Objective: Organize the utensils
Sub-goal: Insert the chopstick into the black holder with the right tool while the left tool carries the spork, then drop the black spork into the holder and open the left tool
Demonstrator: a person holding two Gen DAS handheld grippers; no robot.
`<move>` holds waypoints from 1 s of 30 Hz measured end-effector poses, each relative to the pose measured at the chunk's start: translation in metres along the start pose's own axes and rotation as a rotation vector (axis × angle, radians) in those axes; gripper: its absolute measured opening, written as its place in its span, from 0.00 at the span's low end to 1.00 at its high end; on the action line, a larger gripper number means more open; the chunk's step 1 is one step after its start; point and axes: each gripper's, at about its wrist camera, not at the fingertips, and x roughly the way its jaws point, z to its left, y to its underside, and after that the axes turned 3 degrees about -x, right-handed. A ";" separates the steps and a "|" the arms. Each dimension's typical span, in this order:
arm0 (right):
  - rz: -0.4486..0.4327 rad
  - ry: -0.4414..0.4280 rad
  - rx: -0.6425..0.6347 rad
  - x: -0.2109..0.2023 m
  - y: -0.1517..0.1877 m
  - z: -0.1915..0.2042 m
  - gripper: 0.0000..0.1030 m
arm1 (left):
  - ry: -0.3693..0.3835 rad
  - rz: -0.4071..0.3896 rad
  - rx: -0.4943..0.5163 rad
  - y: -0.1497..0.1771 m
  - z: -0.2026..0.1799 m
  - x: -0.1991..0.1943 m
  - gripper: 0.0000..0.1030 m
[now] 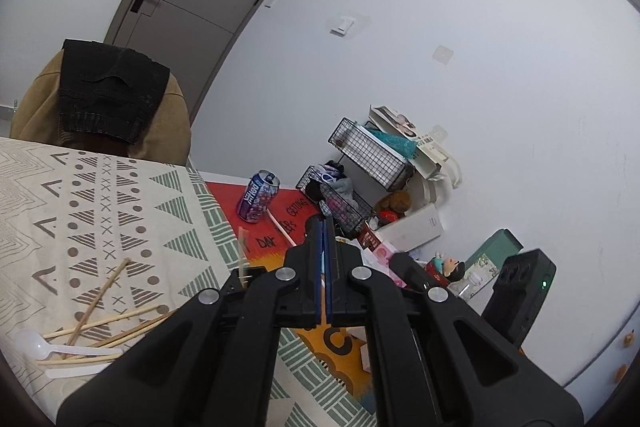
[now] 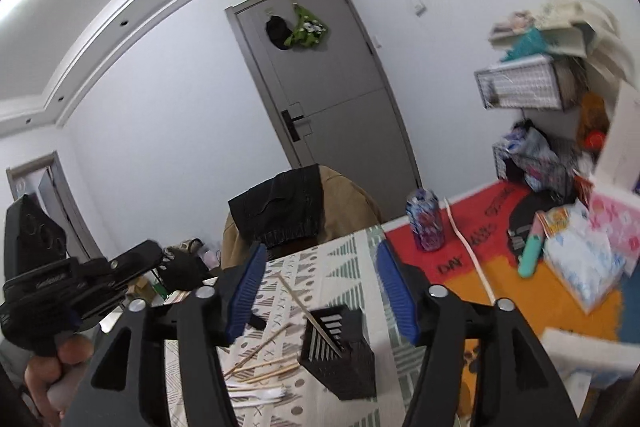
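Several wooden chopsticks [image 1: 106, 319] and a white plastic spoon [image 1: 44, 345] lie loose on the patterned tablecloth [image 1: 80, 211], left of my left gripper [image 1: 324, 227], which is shut and empty above the table. In the right wrist view my right gripper [image 2: 320, 267] is open and empty above a black slotted utensil holder [image 2: 340, 351] with one chopstick [image 2: 308, 311] standing in it. More chopsticks [image 2: 264, 367] and white plastic utensils [image 2: 260, 395] lie left of the holder. The left gripper [image 2: 136, 259] shows at far left, held by a hand.
A drink can [image 1: 258, 197] and a long white stick [image 2: 472, 259] lie on a red-orange mat [image 2: 500, 267]. Black wire baskets [image 1: 372, 151], boxes and packets crowd the wall side. A chair with a dark jacket [image 2: 288, 211] stands behind the table.
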 end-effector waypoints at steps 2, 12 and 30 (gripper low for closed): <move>0.003 0.005 0.020 -0.005 0.010 -0.010 0.74 | -0.001 0.013 0.004 0.002 0.000 0.009 0.02; 0.100 0.013 0.079 0.008 0.061 -0.035 0.80 | -0.020 0.103 -0.055 0.008 0.017 0.052 0.04; 0.203 -0.027 0.181 0.021 0.120 -0.030 0.88 | -0.257 0.032 -0.192 0.034 0.118 -0.033 0.72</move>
